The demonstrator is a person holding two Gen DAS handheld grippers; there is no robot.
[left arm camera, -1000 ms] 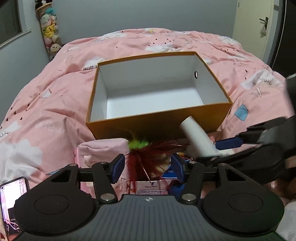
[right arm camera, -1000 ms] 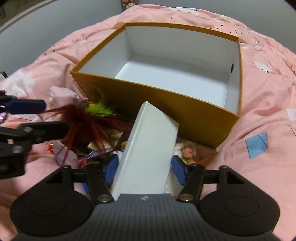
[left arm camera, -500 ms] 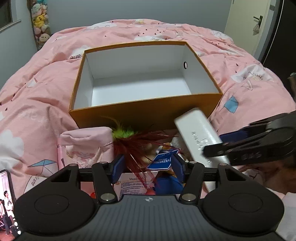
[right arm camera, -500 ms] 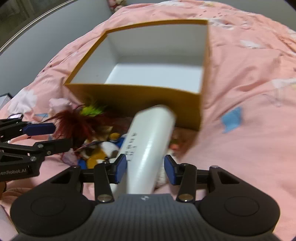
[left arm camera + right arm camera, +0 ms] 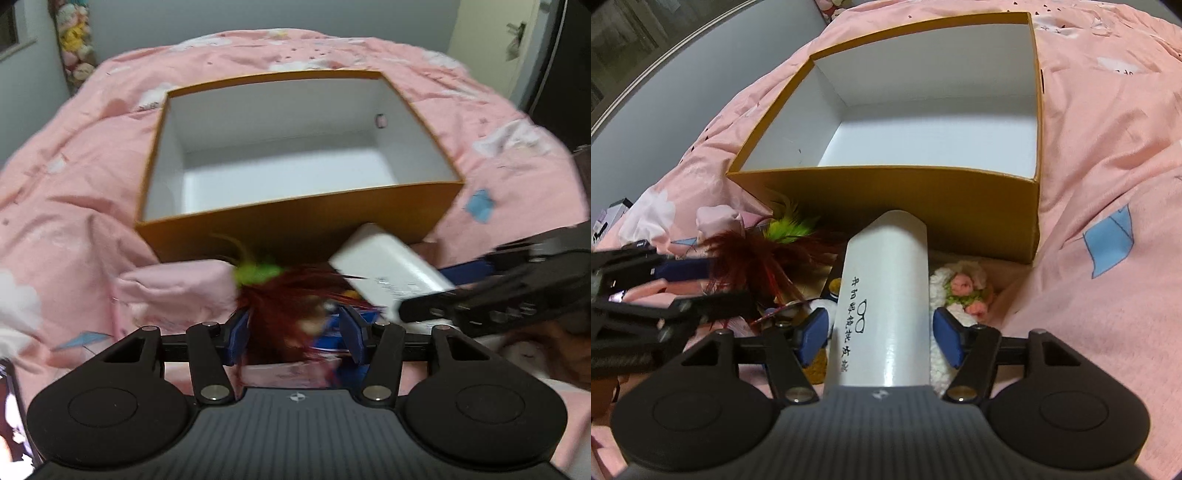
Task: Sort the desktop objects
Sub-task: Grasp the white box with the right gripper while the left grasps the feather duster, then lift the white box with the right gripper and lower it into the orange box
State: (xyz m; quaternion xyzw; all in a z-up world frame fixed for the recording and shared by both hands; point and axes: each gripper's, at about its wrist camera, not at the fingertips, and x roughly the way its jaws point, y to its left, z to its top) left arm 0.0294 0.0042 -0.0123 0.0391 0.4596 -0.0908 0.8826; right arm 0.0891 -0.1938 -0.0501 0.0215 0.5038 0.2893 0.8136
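We are looking at a home bedroom. A pink duvet (image 5: 92, 177) printed with clouds and little kites is covering a bed and filling most of both views. Plush toys (image 5: 75, 48) are hanging in a column against the grey wall in the far left corner. A pale door with a lever handle (image 5: 515, 27) is showing at the far right, and a window frame (image 5: 646, 33) is running along the left wall.

A bed covered by a pink patterned duvet (image 5: 92, 177) is seen ahead. Grey walls (image 5: 33, 74) are visible beyond, with a pale door (image 5: 487, 48) at far right.
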